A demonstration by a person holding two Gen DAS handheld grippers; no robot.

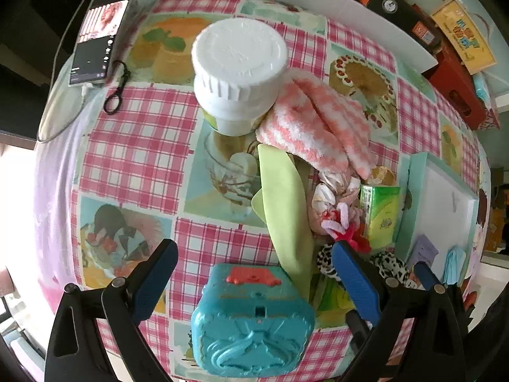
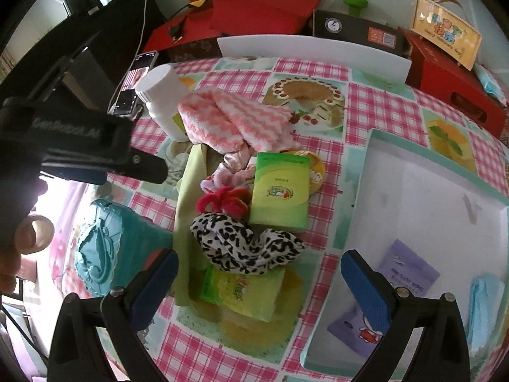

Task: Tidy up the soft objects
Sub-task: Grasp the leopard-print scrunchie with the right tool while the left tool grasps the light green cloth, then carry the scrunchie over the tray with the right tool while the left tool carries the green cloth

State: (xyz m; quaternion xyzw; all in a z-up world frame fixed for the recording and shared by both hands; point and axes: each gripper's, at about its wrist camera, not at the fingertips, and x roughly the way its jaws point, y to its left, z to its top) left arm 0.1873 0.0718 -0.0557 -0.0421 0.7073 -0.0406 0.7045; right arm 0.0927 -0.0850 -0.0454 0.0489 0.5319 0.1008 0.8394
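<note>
A pile of soft things lies mid-table: a pink-and-white fluffy cloth, a green cloth, a pink scrunchie, a red one and a black-and-white spotted scrunchie. My right gripper is open and empty, just in front of the spotted scrunchie. My left gripper is open and empty above a teal plastic case. A white box with teal rim at the right holds a purple packet and a blue mask.
A white lidded bottle stands by the fluffy cloth. Green tissue packs lie in the pile. A phone with its cable lies at the far left. Red boxes and a white board line the back edge.
</note>
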